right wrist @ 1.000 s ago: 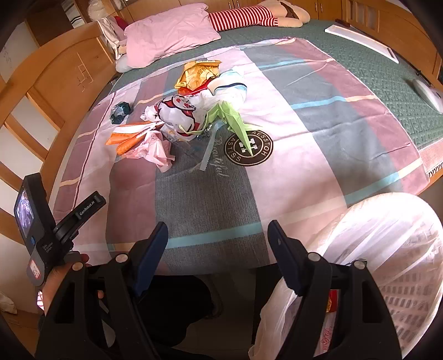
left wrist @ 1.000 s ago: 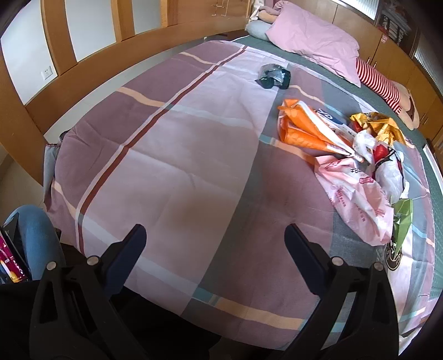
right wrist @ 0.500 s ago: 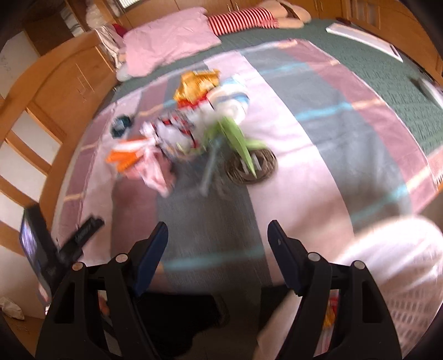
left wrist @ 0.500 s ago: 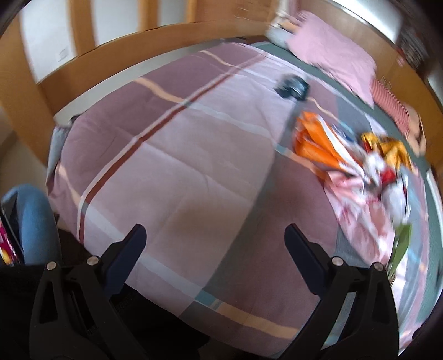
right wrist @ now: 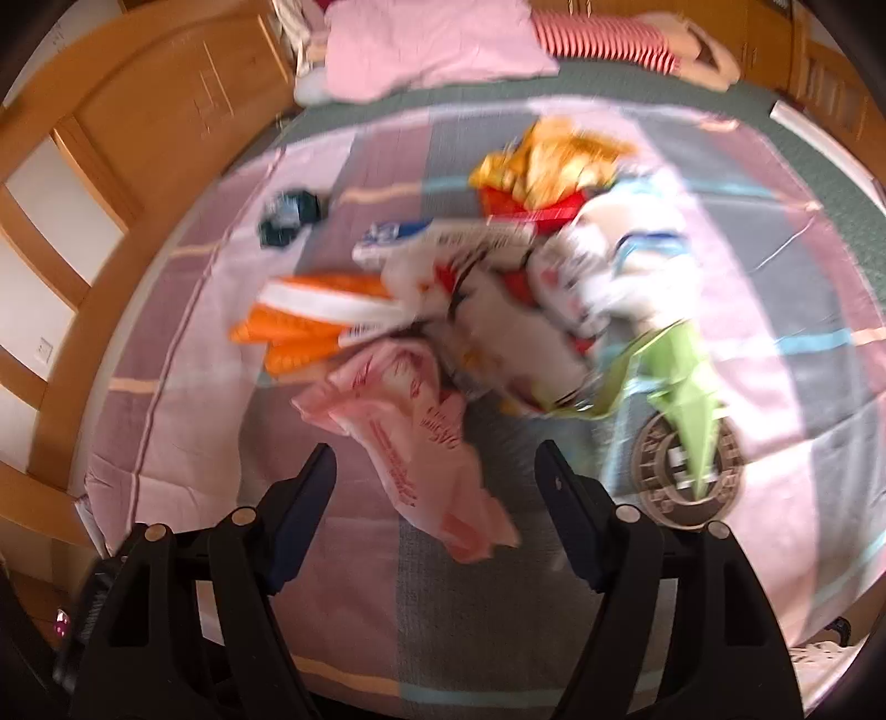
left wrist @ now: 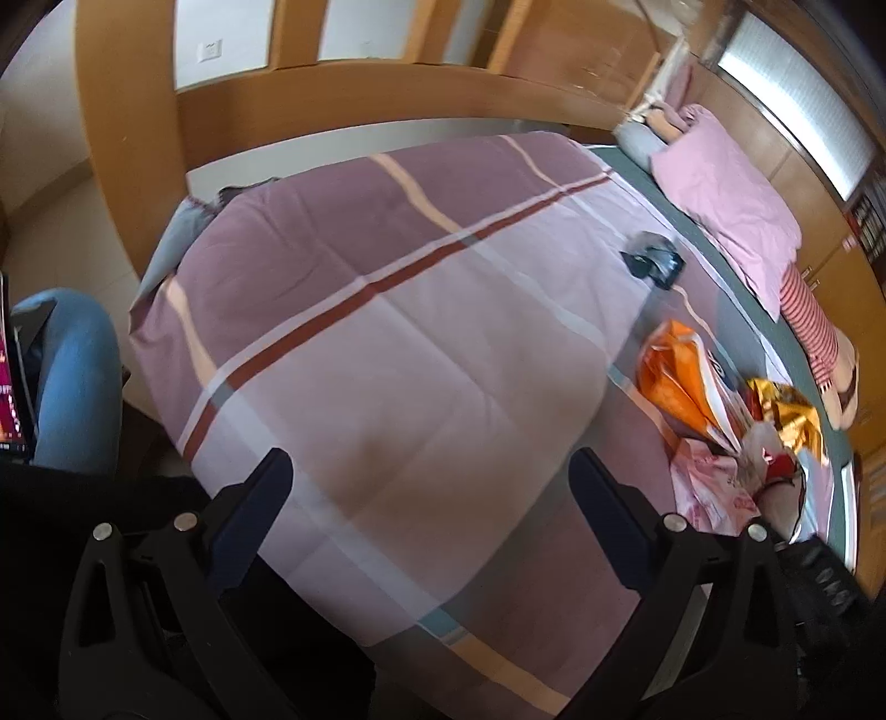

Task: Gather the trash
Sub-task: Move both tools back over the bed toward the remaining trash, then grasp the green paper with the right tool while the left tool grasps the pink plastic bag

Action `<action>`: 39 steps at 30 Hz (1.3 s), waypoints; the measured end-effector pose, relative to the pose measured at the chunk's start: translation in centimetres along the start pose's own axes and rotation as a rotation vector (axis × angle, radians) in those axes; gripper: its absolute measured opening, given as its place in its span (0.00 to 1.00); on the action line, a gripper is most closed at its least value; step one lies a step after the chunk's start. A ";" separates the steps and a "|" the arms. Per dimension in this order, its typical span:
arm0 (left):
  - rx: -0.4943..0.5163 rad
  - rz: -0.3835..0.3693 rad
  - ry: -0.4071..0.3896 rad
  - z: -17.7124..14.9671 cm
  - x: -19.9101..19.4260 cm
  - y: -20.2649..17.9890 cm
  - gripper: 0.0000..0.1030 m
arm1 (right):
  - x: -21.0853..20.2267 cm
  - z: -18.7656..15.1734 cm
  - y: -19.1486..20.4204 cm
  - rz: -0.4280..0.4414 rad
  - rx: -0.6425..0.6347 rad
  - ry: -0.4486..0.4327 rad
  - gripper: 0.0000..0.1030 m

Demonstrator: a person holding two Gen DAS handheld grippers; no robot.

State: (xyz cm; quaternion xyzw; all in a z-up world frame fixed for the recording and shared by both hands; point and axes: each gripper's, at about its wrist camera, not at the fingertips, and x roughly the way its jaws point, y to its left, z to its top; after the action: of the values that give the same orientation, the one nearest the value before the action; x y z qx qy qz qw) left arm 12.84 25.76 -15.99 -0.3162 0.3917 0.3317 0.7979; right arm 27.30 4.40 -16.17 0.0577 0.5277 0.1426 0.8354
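Note:
A heap of trash lies on the striped bedspread: a pink plastic bag, an orange bag, white bags, a gold wrapper and a green wrapper. A dark crumpled wrapper lies apart to the left. My right gripper is open and empty, just short of the pink bag. My left gripper is open and empty over bare bedspread; the orange bag, pink bag and dark wrapper lie to its right.
A wooden bed frame runs along the far side. A pink pillow and a striped plush toy lie at the head of the bed. A person's jeans leg is at lower left.
My right gripper has moved forward over the bed toward the trash heap; the white-lined bin has left its view. My left gripper has swung left, so the trash sits further right.

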 end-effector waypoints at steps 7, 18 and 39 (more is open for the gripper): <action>-0.024 -0.002 -0.008 -0.2 -0.2 0.2 0.96 | 0.4 -2.6 0.9 0.135 0.000 0.095 0.28; -0.039 -0.020 0.023 -0.2 0.0 0.4 0.96 | -7.3 -1.2 -4.1 0.210 0.087 -0.066 0.65; 0.153 -0.298 0.045 -2.0 -0.8 -6.1 0.96 | 0.9 2.2 -9.7 -0.178 0.063 -0.021 0.52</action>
State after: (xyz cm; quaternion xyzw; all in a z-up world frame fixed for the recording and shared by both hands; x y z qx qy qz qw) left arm 16.39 20.45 -14.83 -0.3165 0.3822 0.1719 0.8510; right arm 31.36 -4.47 -18.36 0.0381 0.5262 0.0505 0.8480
